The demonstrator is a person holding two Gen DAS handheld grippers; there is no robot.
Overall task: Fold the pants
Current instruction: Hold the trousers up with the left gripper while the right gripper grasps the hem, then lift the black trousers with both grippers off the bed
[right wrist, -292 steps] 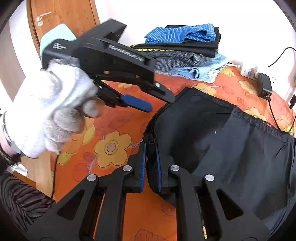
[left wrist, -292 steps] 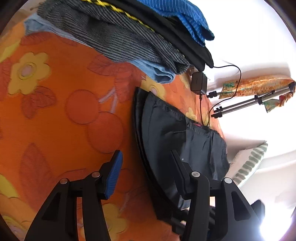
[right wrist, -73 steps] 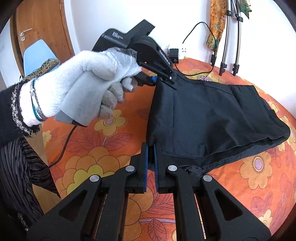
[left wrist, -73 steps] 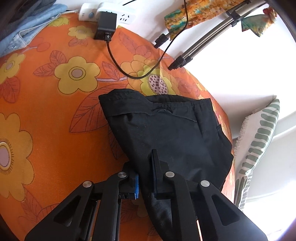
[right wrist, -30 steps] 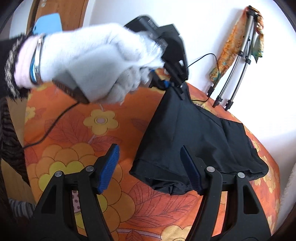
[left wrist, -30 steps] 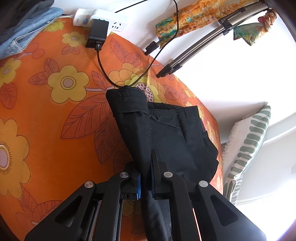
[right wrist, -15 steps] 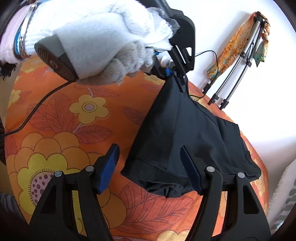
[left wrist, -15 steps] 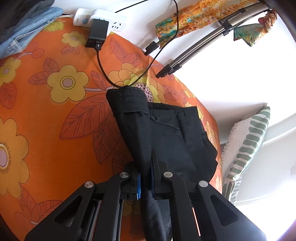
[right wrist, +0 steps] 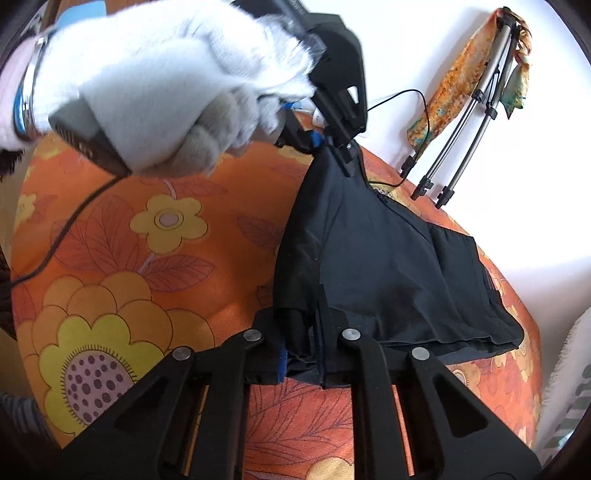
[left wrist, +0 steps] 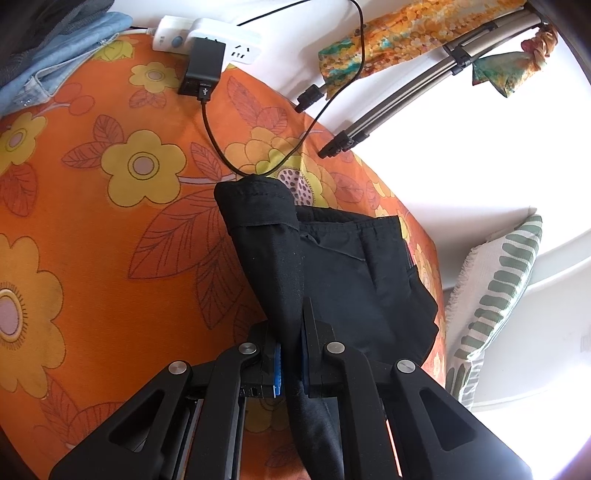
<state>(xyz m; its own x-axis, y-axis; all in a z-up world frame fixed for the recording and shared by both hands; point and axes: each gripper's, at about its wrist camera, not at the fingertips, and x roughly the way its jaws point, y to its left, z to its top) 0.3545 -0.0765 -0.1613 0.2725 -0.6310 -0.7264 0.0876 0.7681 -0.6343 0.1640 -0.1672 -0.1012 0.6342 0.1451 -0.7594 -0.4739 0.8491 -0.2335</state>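
On the orange flowered bedspread (left wrist: 92,258) lie the black pants (right wrist: 388,266), folded into a thick dark bundle whose far end rests flat on the cloth near the bed's right edge. Both near corners are lifted — the left gripper (right wrist: 325,142), held by a hand in a white knitted glove (right wrist: 159,85), is clamped tight on the upper corner, so that the fabric hangs from it in a taut peak. From its own camera the left gripper (left wrist: 291,363) shows its blue pads pressed together on a narrow fold of the pants (left wrist: 332,266), which runs up from the jaws to a rolled hem. The right gripper (right wrist: 301,354) has just been closing, and its jaws now pinch the lower near corner of the bundle, several layers of cloth caught between them. At the head of the bed a white power strip (left wrist: 207,40) carries a black charger (left wrist: 203,68), whose cable (left wrist: 221,147) loops across the spread to just beside the hem. A folded tripod (left wrist: 406,99) leans on the wall with patterned cloth (left wrist: 399,33) tied to it, and a striped pillow (left wrist: 495,288) sits beyond the bed's right edge — light denim (left wrist: 48,70) shows at the far left corner.
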